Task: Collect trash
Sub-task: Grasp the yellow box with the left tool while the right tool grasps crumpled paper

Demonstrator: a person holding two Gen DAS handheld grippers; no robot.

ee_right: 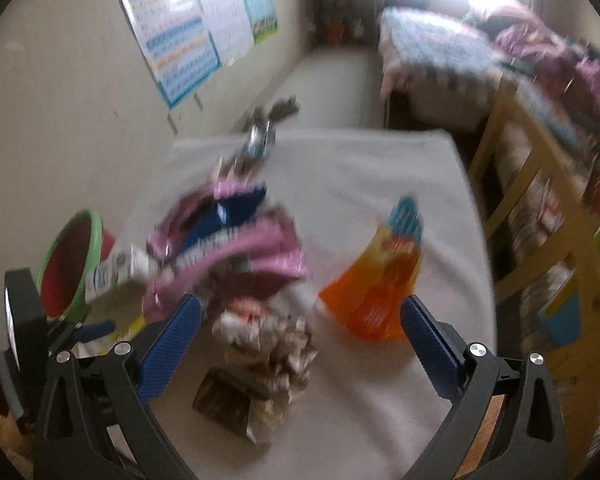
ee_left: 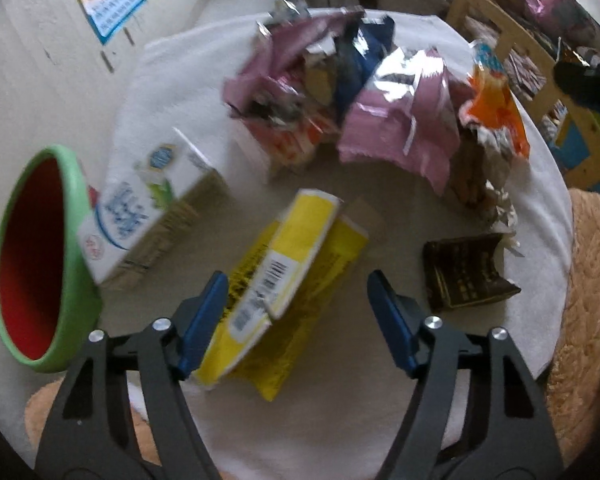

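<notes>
The trash lies scattered on the desk (ee_left: 540, 184), which is covered with a white cloth. Nearest the left gripper (ee_left: 296, 300) is a flattened yellow box (ee_left: 296, 248) with a barcode; it sits between the open fingers, and the left finger (ee_left: 204, 320) appears to overlap its edge, though contact cannot be confirmed. The right gripper (ee_right: 300, 340) is open above a crumpled wrapper pile (ee_right: 268, 344), gripping nothing.

Risks, as judged:
- The yellow box is thin, flat card; fingers closing over it may slide across it or pinch the cloth beneath.
- Foil wrappers are light and slippery; a partial grip may shed pieces.
- The milk carton (ee_left: 148, 216) stands just beside the green bin (ee_left: 44, 264); a sideways sweep could topple it.

The pink bag (ee_left: 396, 128) and orange bag (ee_right: 380, 292) are glossy, creased film. The brown packet (ee_left: 464, 272) is flat with a torn edge.
</notes>
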